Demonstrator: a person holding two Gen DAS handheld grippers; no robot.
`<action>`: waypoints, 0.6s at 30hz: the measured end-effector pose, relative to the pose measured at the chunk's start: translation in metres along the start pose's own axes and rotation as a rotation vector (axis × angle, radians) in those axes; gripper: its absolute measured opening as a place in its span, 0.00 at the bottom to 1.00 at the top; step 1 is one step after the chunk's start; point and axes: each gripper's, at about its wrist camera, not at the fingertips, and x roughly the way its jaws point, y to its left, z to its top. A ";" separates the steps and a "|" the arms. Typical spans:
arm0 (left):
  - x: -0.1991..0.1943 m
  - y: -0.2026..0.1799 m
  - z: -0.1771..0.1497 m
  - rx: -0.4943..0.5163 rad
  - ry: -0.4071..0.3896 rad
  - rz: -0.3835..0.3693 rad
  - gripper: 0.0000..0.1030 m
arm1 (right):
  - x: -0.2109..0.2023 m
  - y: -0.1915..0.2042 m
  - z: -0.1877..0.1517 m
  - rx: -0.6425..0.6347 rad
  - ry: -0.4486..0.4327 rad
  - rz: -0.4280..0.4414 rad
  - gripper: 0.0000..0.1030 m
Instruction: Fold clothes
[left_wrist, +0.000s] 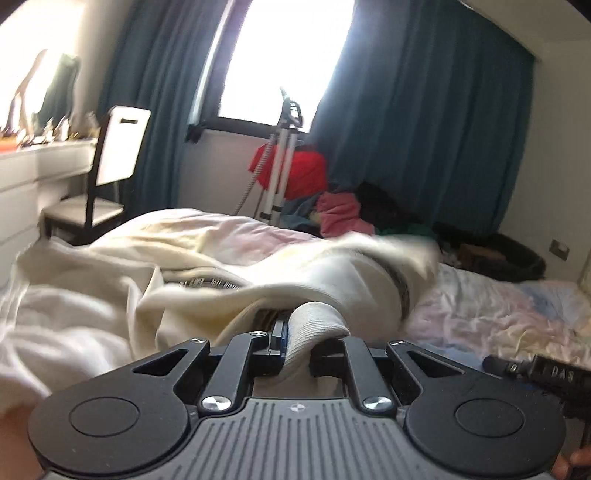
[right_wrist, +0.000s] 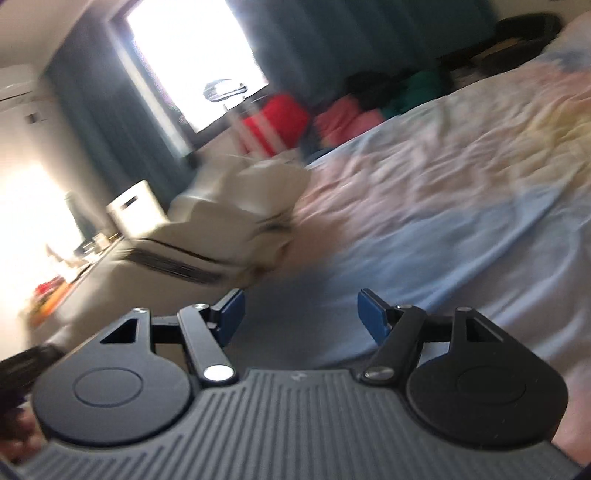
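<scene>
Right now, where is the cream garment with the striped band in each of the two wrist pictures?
Left wrist view: the cream garment fills the centre and left, on the bed; its ribbed edge is pinched at the left gripper.
Right wrist view: it is left of centre, bunched on the bed and blurred.
Shared landmark: the red cloth below the window.

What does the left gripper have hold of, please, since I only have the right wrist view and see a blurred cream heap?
Observer: The left gripper is shut on a ribbed cream edge of the cream garment.
Operator: Is there any pattern on it?
Observer: Yes, dark stripes show along an inner fold, though they are blurred.
Operator: What lies behind it?
Observer: A black-framed chair stands beside a white dresser, past the bed.
</scene>
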 end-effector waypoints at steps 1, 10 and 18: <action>-0.002 0.000 -0.001 -0.009 -0.005 0.003 0.10 | 0.000 0.004 -0.003 -0.002 0.012 0.032 0.69; -0.012 0.017 -0.014 -0.181 -0.017 -0.043 0.10 | 0.011 0.028 -0.013 -0.020 0.091 0.127 0.69; -0.009 0.027 -0.016 -0.246 0.030 -0.009 0.11 | 0.032 0.032 -0.021 -0.056 0.075 0.021 0.69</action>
